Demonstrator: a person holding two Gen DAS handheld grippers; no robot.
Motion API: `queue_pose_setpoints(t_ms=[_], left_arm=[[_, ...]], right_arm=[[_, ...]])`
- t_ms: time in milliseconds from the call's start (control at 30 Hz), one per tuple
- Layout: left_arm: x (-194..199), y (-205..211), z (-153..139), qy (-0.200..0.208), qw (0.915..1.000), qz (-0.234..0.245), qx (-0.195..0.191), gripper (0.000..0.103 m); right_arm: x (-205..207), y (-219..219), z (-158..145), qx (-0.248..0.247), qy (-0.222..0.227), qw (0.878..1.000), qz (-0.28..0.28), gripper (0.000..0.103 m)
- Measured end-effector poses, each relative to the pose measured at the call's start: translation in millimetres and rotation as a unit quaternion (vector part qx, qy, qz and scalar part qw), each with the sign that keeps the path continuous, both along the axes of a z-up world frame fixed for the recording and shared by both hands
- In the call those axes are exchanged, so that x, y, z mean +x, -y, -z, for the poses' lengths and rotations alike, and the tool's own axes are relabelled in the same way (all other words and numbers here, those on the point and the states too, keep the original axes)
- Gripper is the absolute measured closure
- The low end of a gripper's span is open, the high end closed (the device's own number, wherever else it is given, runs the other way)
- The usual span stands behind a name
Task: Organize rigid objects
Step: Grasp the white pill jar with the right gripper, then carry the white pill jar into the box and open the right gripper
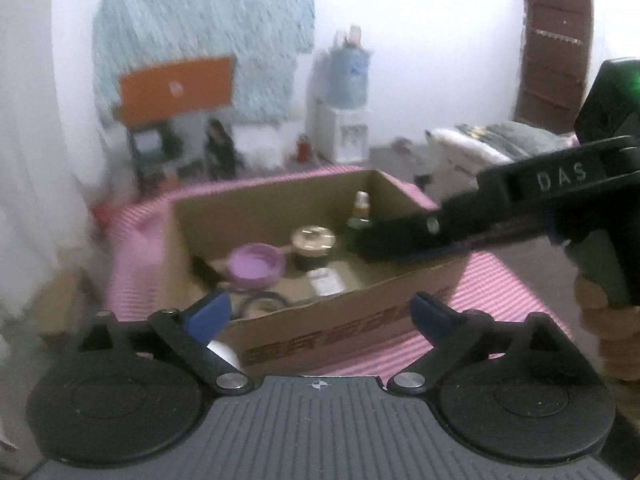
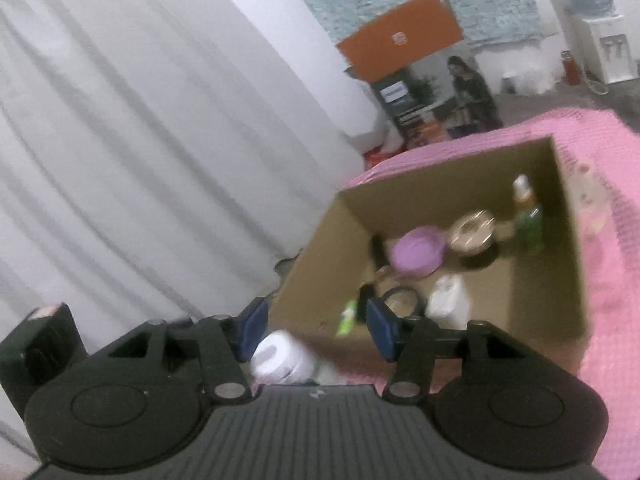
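An open cardboard box [image 1: 360,320] [image 2: 316,256] stands on a pink striped cloth [image 1: 504,280]. In it lie a purple bowl [image 1: 256,266] [image 2: 416,254], a gold-lidded jar [image 1: 312,240] [image 2: 472,230], a green bottle [image 1: 360,210] [image 2: 528,216], a white packet [image 1: 326,282] [image 2: 448,300], a black ring [image 2: 400,296] and a small green tube [image 2: 346,320]. My left gripper [image 1: 320,314] is wide open before the box's near wall, holding nothing. My right gripper [image 2: 316,328] [image 1: 384,242] is open above the box's near corner. A white roll [image 2: 280,354] lies outside the box, beyond its fingers.
A white curtain [image 2: 140,140] hangs to the left. Behind the table are an orange-topped carton [image 1: 176,88] [image 2: 400,36], a water dispenser [image 1: 344,120] and stacked pillows [image 1: 488,136]. A hand [image 1: 608,336] holds the right gripper's handle.
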State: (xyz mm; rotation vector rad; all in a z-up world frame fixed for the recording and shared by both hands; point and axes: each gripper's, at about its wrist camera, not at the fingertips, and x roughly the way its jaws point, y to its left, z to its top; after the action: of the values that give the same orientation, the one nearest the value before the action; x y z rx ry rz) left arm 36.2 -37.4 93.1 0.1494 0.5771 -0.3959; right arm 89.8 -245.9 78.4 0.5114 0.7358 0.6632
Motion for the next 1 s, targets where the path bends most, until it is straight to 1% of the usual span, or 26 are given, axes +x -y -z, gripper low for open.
queue_pose_setpoints(t_ms=[67,100,133,267,367,433,533,600,667,700,733,833,900,1000], left_arm=[[-9.2,-7.5,4.7,0.025,0.9991,-0.024,0.025,0.004],[-11.4,-10.7,9.8,0.033,0.9981,-0.036,0.037,0.003],[-10.9,-13.2,14.3,0.032,0.9976,-0.043,0.044,0.003],[7.8,-23.1,39.2,-0.003,0.9966,-0.066,0.049,0.004],[25.0,-27.9,56.3,-0.028,0.9954,-0.08,0.044,0.007],[37.3,-31.8,65.3,-0.045,0.9942,-0.089,0.04,0.015],[49.4,-39.4,70.9,-0.061,0.9934,-0.094,0.025,0.023],[50.5,-43.7,71.8,-0.064,0.9931,-0.096,0.019,0.027],[51.1,-45.4,73.8,-0.064,0.9928,-0.099,0.019,0.034],[49.9,-46.6,74.1,-0.065,0.9927,-0.1,0.019,0.04],[51.1,-47.4,73.9,-0.066,0.9926,-0.101,0.016,0.044],[47.5,-48.1,73.6,-0.065,0.993,-0.098,0.01,0.05],[43.5,-44.8,74.2,-0.06,0.9931,-0.099,0.019,0.05],[37.7,-44.5,73.7,-0.058,0.993,-0.1,0.02,0.05]], right_arm=[[-4.8,-14.9,9.3,0.009,-0.01,1.0,-0.012,0.045],[-4.6,-22.0,13.2,0.009,-0.016,1.0,-0.017,0.045],[-1.8,-31.8,19.0,0.008,-0.023,1.0,-0.02,0.045],[16.4,-56.7,36.9,0.003,-0.05,0.998,-0.028,0.045],[30.7,-75.0,48.3,-0.006,-0.064,0.997,-0.031,0.045],[31.4,-82.3,53.5,-0.006,-0.074,0.997,-0.033,0.046],[40.5,-92.5,60.9,-0.006,-0.084,0.996,-0.035,0.046],[44.6,-98.2,64.6,-0.008,-0.088,0.995,-0.036,0.048],[48.1,-102.9,67.6,-0.011,-0.092,0.995,-0.037,0.049],[49.8,-104.0,69.3,-0.012,-0.094,0.995,-0.038,0.052],[50.6,-104.7,70.7,-0.012,-0.095,0.995,-0.039,0.053],[50.6,-106.6,73.0,-0.013,-0.097,0.994,-0.042,0.058],[49.2,-108.0,73.0,-0.014,-0.097,0.994,-0.043,0.061],[46.1,-108.3,71.1,-0.018,-0.091,0.995,-0.044,0.065]])
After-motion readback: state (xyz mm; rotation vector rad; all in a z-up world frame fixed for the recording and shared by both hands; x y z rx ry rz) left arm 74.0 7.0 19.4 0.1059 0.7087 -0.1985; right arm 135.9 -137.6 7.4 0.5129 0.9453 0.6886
